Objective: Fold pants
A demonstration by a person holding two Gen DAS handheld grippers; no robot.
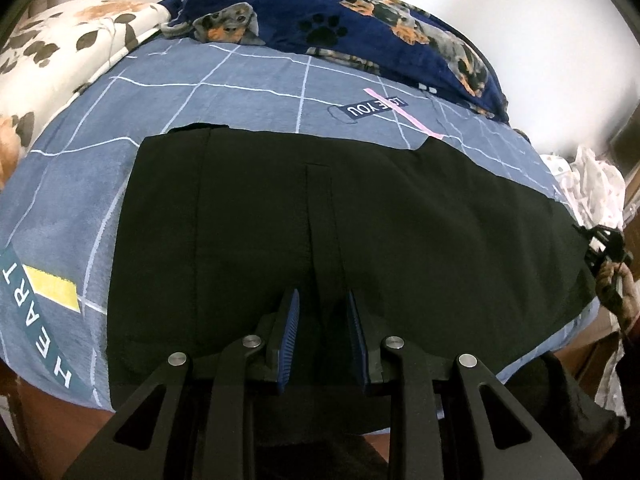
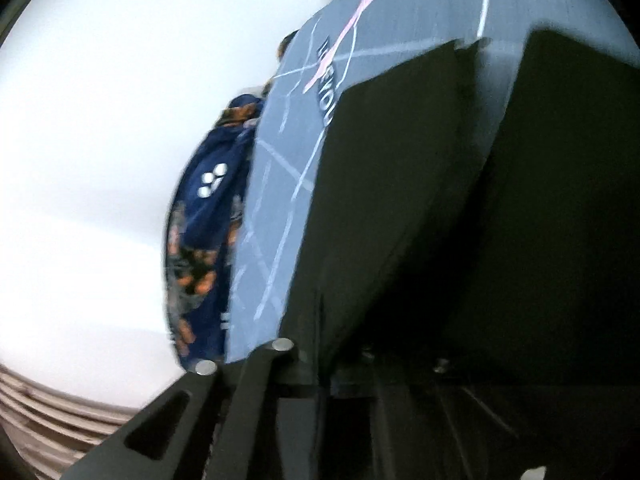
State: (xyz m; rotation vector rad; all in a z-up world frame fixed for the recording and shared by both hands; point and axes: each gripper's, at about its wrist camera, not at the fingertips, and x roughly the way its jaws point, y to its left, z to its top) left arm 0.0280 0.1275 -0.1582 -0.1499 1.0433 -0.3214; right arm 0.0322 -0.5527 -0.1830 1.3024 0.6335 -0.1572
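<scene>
Blue checked bed sheet [image 1: 248,100] spread with one pair of black pants [image 1: 320,208], left hand-held gripper [image 1: 323,300] slightly parted over the cloth, right hand-held gripper [image 2: 340,364] closed, one dog-print blanket [image 1: 360,12] behind.

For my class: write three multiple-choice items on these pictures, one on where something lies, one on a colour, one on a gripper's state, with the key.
1. The pants lie on:
A. a wooden floor
B. a blue bedsheet
C. a chair

2. The pants are:
A. black
B. red
C. white

3. The left gripper shows:
A. pads pressed together
B. pads around a pillow
C. a gap between its pads, above the pants

Key: 1 B, blue sheet shows along three sides of them; 2 A, plain black cloth; 3 C, black cloth shows between the blue pads.
</scene>
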